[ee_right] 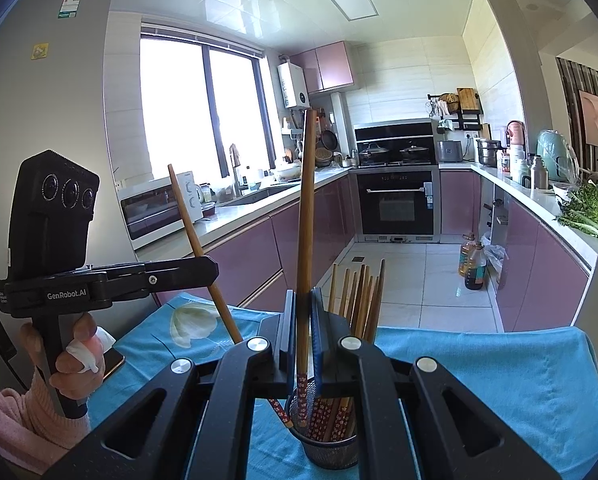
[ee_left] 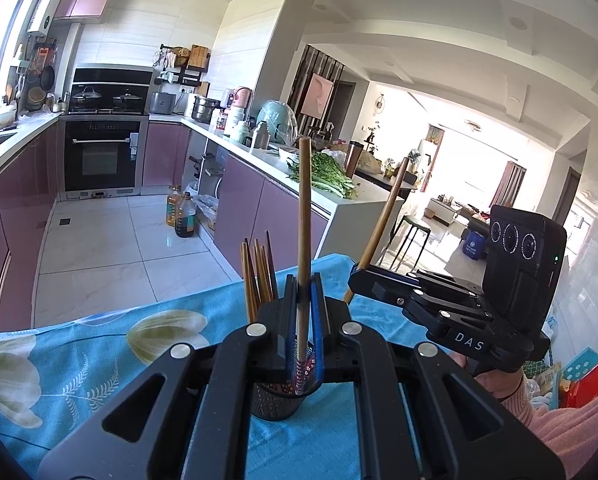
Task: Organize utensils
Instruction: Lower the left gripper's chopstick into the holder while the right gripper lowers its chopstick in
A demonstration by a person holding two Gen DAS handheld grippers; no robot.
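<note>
Left tool (ee_left: pixel 304 312): jaws pressed together on one brown chopstick (ee_left: pixel 304 216), gripped low on its shaft; the stick stands almost upright, its patterned red end reaching down toward the holder
Right tool (ee_right: pixel 302 320): jaws likewise clamped on a second chopstick (ee_right: pixel 305 216), also near upright, its red flowered end just above or inside the holder's rim, hard to tell which
Holder (ee_right: pixel 325 444): a dark mesh cup standing on the bench directly below both tools, already filled with a bundle of chopsticks (ee_right: pixel 357 292) leaning to one side
Bench (ee_right: pixel 499 376): covered with a turquoise cloth printed with pale flowers
Hands: a hand (ee_right: pixel 77 354) in a pink sleeve grips the left tool's handle, something white wrapped on one finger
Setting: a kitchen with mauve cabinets, a black oven and leafy greens (ee_left: pixel 327 174) on the far counter
</note>
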